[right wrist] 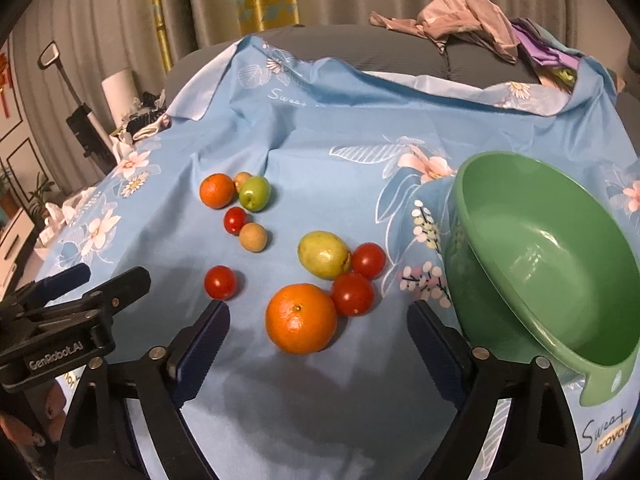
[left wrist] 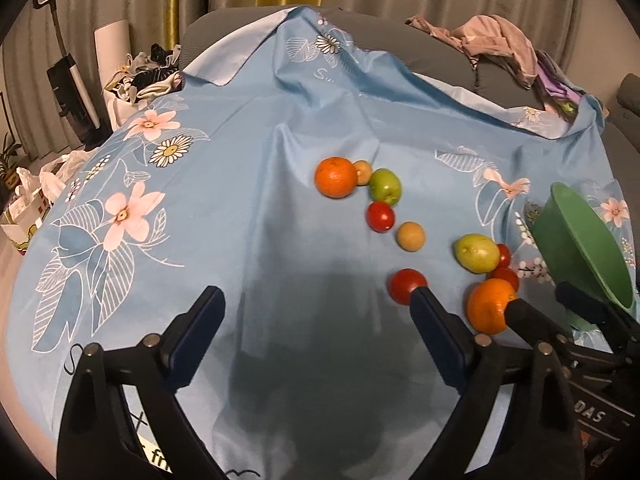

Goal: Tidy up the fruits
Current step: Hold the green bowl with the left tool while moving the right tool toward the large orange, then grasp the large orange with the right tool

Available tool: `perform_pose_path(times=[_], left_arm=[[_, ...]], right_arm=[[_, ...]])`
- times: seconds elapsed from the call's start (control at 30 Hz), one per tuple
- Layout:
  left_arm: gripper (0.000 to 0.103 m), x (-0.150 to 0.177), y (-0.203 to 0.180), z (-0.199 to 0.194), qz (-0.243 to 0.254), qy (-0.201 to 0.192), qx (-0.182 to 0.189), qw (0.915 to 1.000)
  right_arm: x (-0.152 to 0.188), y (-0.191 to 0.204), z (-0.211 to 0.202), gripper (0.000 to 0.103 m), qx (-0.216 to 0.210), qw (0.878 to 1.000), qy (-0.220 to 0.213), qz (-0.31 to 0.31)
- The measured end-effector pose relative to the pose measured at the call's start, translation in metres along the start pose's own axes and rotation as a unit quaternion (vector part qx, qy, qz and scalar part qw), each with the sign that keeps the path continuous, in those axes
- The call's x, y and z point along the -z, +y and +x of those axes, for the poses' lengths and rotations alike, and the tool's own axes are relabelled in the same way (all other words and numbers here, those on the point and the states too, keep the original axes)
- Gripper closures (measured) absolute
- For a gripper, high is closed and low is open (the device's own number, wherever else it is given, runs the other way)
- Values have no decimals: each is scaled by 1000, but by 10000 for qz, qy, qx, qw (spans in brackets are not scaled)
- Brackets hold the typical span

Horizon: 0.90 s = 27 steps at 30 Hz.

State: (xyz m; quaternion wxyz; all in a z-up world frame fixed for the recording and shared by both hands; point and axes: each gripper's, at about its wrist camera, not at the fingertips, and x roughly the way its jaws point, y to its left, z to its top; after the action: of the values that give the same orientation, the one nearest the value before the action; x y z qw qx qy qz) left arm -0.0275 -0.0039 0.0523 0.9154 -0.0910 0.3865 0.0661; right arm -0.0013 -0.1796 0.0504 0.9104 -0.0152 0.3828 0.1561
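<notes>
Fruits lie loose on a blue floral cloth [right wrist: 304, 136]. In the right wrist view a large orange [right wrist: 301, 319] sits just ahead of my open, empty right gripper [right wrist: 318, 320], beside several red tomatoes [right wrist: 352, 294], a yellow-green fruit [right wrist: 324, 255], a tan fruit [right wrist: 253, 237], a green apple [right wrist: 255, 193] and a second orange [right wrist: 217, 191]. An empty green bowl [right wrist: 544, 256] stands tilted at the right. My left gripper [left wrist: 318, 300] is open and empty over bare cloth; a tomato [left wrist: 406, 285] touches its right fingertip. The bowl [left wrist: 584, 248] shows at the left wrist view's right edge.
A grey sofa [right wrist: 400, 52] with a heap of clothes [right wrist: 464, 20] lies behind the cloth. A vacuum cleaner [left wrist: 70, 80] and clutter stand at the far left. My left gripper also shows in the right wrist view [right wrist: 108, 284] at the lower left.
</notes>
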Motion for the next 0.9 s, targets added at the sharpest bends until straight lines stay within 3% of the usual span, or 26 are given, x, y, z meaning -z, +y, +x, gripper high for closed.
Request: perform_pose_path(times=[0.07, 0.17, 0.23, 0.33, 0.47, 0.57, 0.67, 0.9], left_arm=[[25, -1, 0, -1, -31, 11, 141, 9999], [37, -8, -1, -1, -186, 129, 527, 9984], [37, -18, -6, -1, -196, 176, 711, 9971], [37, -46, -11, -4, -124, 4, 630, 9979], [37, -80, -22, 19, 19, 158, 550, 9984], [37, -89, -20, 43, 87, 315, 389, 9987], [37, -92, -8, 73, -167, 624, 286, 9975], [39, -94, 1, 110, -312, 1065, 154, 9937]], right_arm=[[0, -1, 0, 25, -61, 9999, 83, 92], [-1, -5, -5, 36, -584, 9970, 226, 447], [-10, -3, -13, 36, -597, 9969, 155, 480], [-34, -2, -20, 36, -727, 9964, 61, 423], [-50, -6, -5, 36, -784, 9953, 190, 530], [-41, -10, 6, 36, -830, 9945, 293, 561], [-26, -12, 18, 36, -800, 9932, 572, 624], [-12, -10, 35, 36, -450, 9933, 967, 438]])
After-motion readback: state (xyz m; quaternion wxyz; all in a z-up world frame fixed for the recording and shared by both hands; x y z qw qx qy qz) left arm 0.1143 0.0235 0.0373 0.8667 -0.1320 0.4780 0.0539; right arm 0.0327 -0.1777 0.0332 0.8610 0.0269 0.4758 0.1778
